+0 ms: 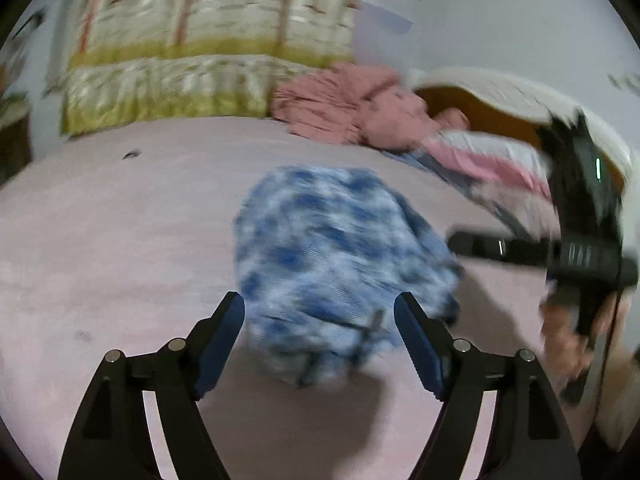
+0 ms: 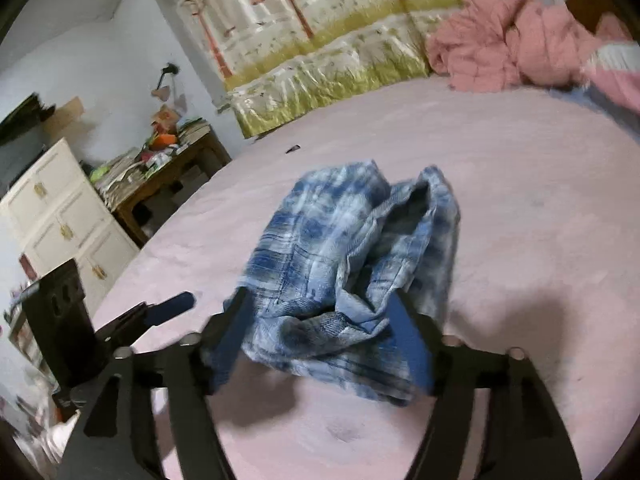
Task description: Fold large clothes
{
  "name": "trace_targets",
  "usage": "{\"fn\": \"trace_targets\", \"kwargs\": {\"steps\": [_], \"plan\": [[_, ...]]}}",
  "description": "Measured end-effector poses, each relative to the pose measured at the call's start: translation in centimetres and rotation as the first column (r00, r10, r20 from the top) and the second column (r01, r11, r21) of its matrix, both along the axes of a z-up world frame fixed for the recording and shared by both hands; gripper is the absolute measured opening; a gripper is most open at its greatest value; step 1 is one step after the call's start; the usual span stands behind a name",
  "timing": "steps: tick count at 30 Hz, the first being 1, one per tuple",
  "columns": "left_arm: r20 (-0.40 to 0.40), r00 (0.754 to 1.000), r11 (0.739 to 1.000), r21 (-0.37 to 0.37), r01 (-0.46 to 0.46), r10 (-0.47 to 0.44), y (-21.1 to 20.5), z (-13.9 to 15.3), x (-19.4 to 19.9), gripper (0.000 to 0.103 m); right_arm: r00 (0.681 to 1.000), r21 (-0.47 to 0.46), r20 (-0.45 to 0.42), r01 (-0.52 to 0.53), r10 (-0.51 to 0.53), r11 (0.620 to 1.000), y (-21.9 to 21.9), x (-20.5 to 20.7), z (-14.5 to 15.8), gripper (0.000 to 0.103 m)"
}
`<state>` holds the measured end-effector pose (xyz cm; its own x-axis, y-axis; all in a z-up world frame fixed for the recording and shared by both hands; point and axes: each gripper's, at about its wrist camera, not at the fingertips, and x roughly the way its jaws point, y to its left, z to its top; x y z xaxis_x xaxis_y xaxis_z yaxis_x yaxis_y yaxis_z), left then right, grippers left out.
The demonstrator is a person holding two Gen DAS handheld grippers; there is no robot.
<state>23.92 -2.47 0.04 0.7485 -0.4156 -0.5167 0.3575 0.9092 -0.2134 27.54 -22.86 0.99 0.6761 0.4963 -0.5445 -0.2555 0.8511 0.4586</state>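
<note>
Pink bed cover [image 2: 520, 184]: spread flat over the bed, a soft bare ground on which the garment lies.
Left tool [image 1: 320, 314]: jaws stand wide, both blue pads clear of cloth and gripping nothing; it hangs above the near edge of the bundle, angled down at it.
Blue-and-white plaid garment [image 2: 344, 264]: a loose crumpled heap near the middle of the bed, not yet laid flat, by my judgement free of both tools; its folds bulge up and one hem curls open toward the far side.
Right tool [image 2: 320, 320]: jaws also wide; the heap's near edge shows between the pads, but they do not seem to pinch it.
Why so: both tools look placed to leave the garment where it can be spread out.
Open room: bare cover lies left, right and in front of the heap.
Edges: patterned quilt [image 2: 320, 40] along the far side, pink blanket [image 2: 500, 48] piled at the far right, wooden desk [image 2: 168, 176] beyond the bed's left edge.
</note>
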Motion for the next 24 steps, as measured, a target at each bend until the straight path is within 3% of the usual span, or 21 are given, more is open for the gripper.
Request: {"fn": "trace_targets", "kwargs": {"steps": [3,4,5,6,10,12,15,16,18,22,24], "plan": [[-0.101,0.991,0.986,-0.131,-0.103,0.09,3.1,-0.7,2.4,0.08,0.997,-0.036,-0.039,0.063,-0.065,0.997,0.5,1.0,-1.8,0.077],[-0.129,0.987,0.98,-0.162,-0.119,0.098,3.7,-1.0,3.1,0.08,0.996,-0.039,-0.036,0.077,-0.079,0.996,0.4,1.3,-2.2,0.07],[-0.167,0.982,0.97,-0.208,-0.127,0.093,4.4,-1.4,3.9,0.08,0.996,-0.04,-0.018,0.081,-0.082,0.996,0.4,1.3,-2.3,0.034],[-0.199,0.977,0.959,-0.252,-0.128,0.078,4.8,-1.8,4.6,0.08,0.997,-0.055,0.013,0.081,-0.08,0.995,0.5,1.1,-2.1,0.005],[-0.279,0.96,0.905,-0.412,-0.101,-0.02,5.4,-3.5,6.3,0.079,0.958,-0.086,0.27,0.126,-0.099,0.988,-0.3,-1.7,0.8,0.005],[-0.282,0.959,0.907,-0.413,-0.084,-0.04,4.6,-4.0,6.5,0.079,0.963,-0.113,0.252,0.124,-0.092,0.986,-0.5,-1.5,0.8,0.008],[-0.292,0.955,0.922,-0.38,-0.069,-0.048,2.8,-4.7,6.5,0.08,0.997,-0.267,0.05,0.069,-0.058,0.961,0.0,1.5,-2.5,0.012],[-0.297,0.954,0.932,-0.355,-0.072,-0.039,2.2,-5.0,6.5,0.08,0.996,-0.269,0.035,0.088,-0.082,0.959,-0.3,1.7,-3.3,0.014],[-0.277,0.961,0.953,-0.291,-0.08,-0.004,1.2,-5.1,6.2,0.08,0.989,-0.208,0.065,0.142,-0.132,0.968,-1.3,1.2,-3.2,0.027],[-0.222,0.975,0.975,-0.215,-0.061,0.012,0.0,-4.9,5.6,0.081,0.972,-0.18,0.13,0.217,-0.195,0.959,-2.5,0.0,-1.0,0.031],[-0.21,0.978,0.981,-0.187,-0.055,0.015,-0.5,-5.0,5.3,0.081,0.967,-0.149,0.163,0.218,-0.193,0.965,-2.6,-0.8,0.3,0.046]]}}
